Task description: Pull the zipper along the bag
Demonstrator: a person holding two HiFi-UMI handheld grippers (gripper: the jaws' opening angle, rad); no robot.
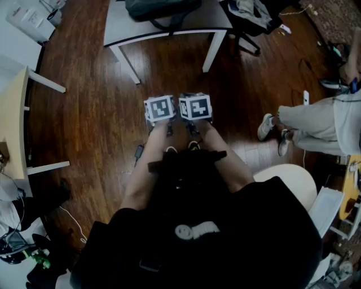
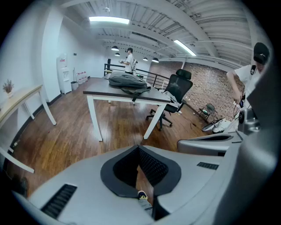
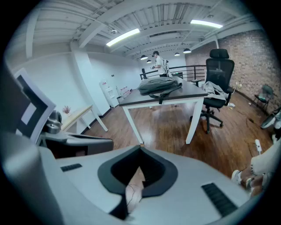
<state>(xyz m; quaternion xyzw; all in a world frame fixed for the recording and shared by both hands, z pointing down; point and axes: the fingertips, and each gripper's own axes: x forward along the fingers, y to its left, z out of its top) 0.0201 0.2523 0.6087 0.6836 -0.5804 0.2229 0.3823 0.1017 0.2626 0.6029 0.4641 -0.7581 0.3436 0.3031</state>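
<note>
The dark grey bag (image 1: 161, 8) lies on a white-legged table (image 1: 169, 33) at the top of the head view, well ahead of me. In the left gripper view the bag (image 2: 127, 81) rests on the far tabletop; the right gripper view shows the bag (image 3: 160, 85) there too. My left gripper (image 1: 161, 110) and right gripper (image 1: 195, 107) are held side by side above the wooden floor, short of the table. Seen from its own camera, the left gripper (image 2: 138, 147) has its jaws closed together and empty. So does the right gripper (image 3: 141, 147).
A black office chair (image 2: 175, 90) stands right of the table. A seated person's legs and shoes (image 1: 282, 127) are at the right. A pale side table (image 1: 14, 118) lines the left, and a distant person (image 2: 129, 59) stands behind the table.
</note>
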